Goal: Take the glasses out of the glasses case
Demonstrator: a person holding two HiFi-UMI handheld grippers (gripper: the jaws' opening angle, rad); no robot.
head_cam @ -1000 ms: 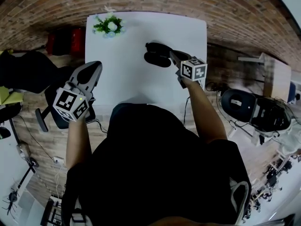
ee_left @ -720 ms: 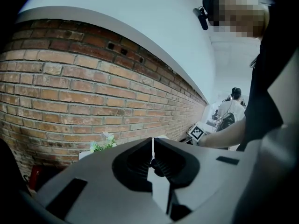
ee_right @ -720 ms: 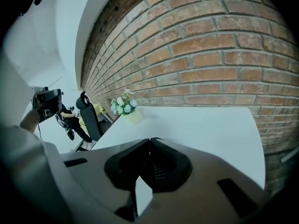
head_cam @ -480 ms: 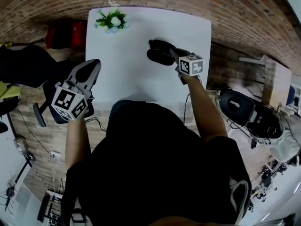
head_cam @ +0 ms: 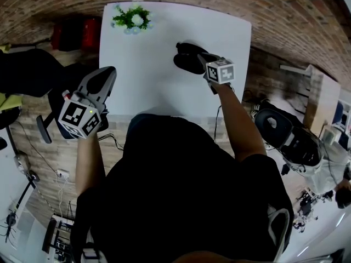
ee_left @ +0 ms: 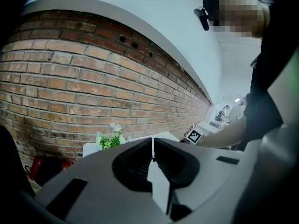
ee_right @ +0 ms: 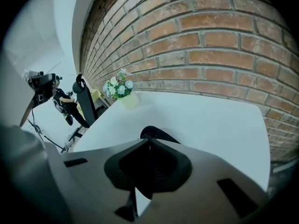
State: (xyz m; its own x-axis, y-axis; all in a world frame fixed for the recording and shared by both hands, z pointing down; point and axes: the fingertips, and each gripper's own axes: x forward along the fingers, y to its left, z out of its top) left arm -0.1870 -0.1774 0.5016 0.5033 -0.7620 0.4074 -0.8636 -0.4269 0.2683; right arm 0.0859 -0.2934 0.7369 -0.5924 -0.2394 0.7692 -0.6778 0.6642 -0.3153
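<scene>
Your right hand-held gripper [head_cam: 202, 60] is over the white desk [head_cam: 148, 64], jaws together on nothing, tips right by the black glasses case [head_cam: 187, 59]. Your left hand-held gripper [head_cam: 107, 74], jaws also together, hangs beyond the desk's left edge, well apart from the case.

Our count from the head view:

- One white table [head_cam: 148, 70], at twelve o'clock, with brickwork [head_cam: 285, 21] behind it.
- On it, at eleven o'clock, a small green plant [head_cam: 131, 17] with pale flowers.
- At one o'clock, a black glasses case [head_cam: 188, 59]. We cannot tell whether it is open or closed.
- Right gripper [head_cam: 202, 61]: tips at the case's near side, marker cube trailing toward five o'clock. We cannot make out contact.
- Left gripper [head_cam: 104, 75]: at nine o'clock, just off the table's left edge, well apart from the case.
- Black chair [head_cam: 282, 127] at three o'clock.
</scene>
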